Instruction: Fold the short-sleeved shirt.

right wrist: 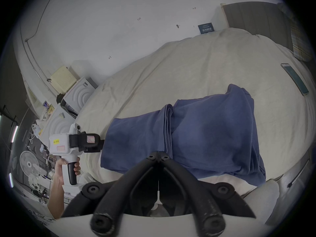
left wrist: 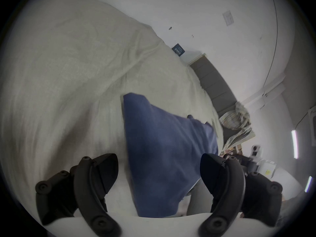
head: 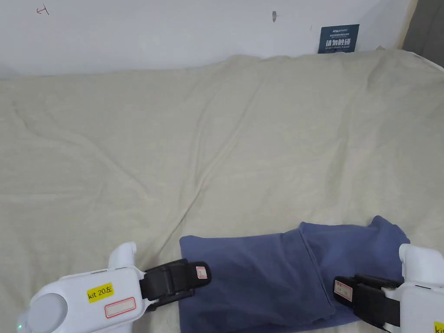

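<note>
Now the blue shirt [head: 277,277] lies half-folded low on the bed [head: 173,143], left tongs [left wrist: 159,174] spread at its edge, right tongs [right wrist: 159,158] pressed together empty; final fold likely next.

cream bedsheet [head: 217,143], blue wall sign [head: 338,39], standing fan [right wrist: 29,163]

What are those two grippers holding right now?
Nothing. The left gripper is open beside the shirt; the right gripper is shut, empty, above it.
</note>
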